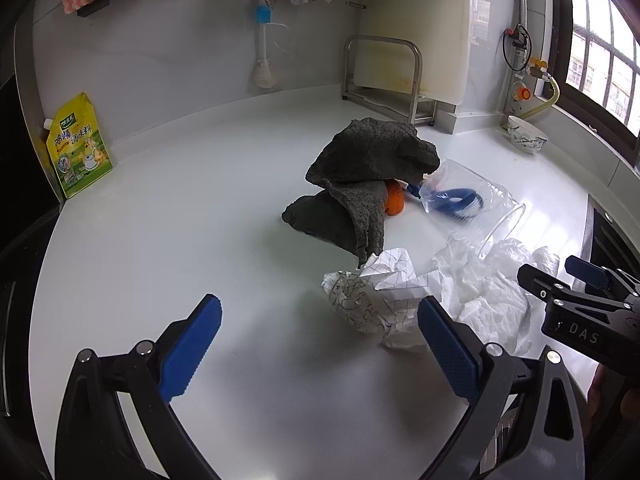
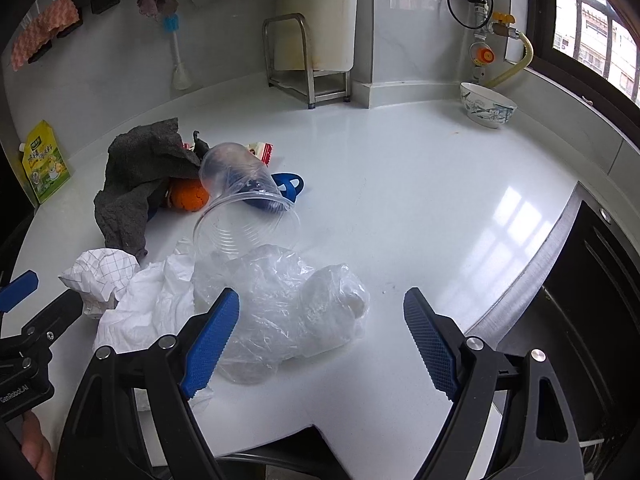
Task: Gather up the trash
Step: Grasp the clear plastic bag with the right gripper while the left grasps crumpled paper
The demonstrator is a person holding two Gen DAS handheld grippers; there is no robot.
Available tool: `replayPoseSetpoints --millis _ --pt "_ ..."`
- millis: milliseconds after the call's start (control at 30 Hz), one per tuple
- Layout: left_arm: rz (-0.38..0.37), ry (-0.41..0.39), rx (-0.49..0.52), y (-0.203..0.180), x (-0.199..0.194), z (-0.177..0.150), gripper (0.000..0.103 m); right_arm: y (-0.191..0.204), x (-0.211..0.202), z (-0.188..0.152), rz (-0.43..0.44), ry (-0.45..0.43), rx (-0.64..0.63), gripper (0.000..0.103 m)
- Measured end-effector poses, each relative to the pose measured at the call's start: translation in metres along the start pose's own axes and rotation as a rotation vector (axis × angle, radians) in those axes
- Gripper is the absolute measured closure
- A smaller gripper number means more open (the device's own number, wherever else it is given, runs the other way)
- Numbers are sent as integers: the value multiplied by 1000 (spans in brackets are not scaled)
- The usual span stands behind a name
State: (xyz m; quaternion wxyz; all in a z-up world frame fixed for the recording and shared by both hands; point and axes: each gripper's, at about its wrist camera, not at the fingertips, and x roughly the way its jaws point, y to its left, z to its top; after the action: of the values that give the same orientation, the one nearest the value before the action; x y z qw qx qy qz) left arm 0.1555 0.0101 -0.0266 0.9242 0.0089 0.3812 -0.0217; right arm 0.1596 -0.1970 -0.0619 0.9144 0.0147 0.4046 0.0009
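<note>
Crinkled plastic film (image 2: 304, 304) shows only in your right view — at twelve o'clock, between wide-spread right gripper (image 2: 322, 340) fingers; left gripper (image 1: 320, 344) gapes too.

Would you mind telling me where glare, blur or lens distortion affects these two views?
Left wrist view: the window is overexposed, the counter edge bows from fisheye, and the blue item in the clear cup looks smeared. Right wrist view: window glare reflects on the counter, and the corners vignette to black.
</note>
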Motion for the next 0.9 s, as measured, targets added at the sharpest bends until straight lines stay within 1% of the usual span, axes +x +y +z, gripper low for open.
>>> replayPoseSetpoints --millis 100,167,200,233,267,433,600,800,900 --pt "-1 2 1 0 3 1 6 1 10 -3 2 31 -3 22" --pt "-2 6 2 0 5 2 6 -1 12 -6 -1 27 11 23" --pt "-2 7 2 0 6 1 6 -1 12 -7 -1 24 17 27" --pt "-1 8 2 1 7 1 6 -1 13 -8 3 24 16 41" --pt "0 10 0 1 8 1 6 -1 13 -9 3 29 11 48" --pt "-9 24 -11 2 14 1 6 -4 12 -9 22 21 32 58" --pt "-9 19 -2 -4 19 2 6 -7 12 -9 32 22 46 59" --pt "7 29 -5 -11 35 8 6 -9 12 -10 40 16 51 59" --pt "17 16 -8 -13 39 13 6 -8 12 -10 43 14 53 60"
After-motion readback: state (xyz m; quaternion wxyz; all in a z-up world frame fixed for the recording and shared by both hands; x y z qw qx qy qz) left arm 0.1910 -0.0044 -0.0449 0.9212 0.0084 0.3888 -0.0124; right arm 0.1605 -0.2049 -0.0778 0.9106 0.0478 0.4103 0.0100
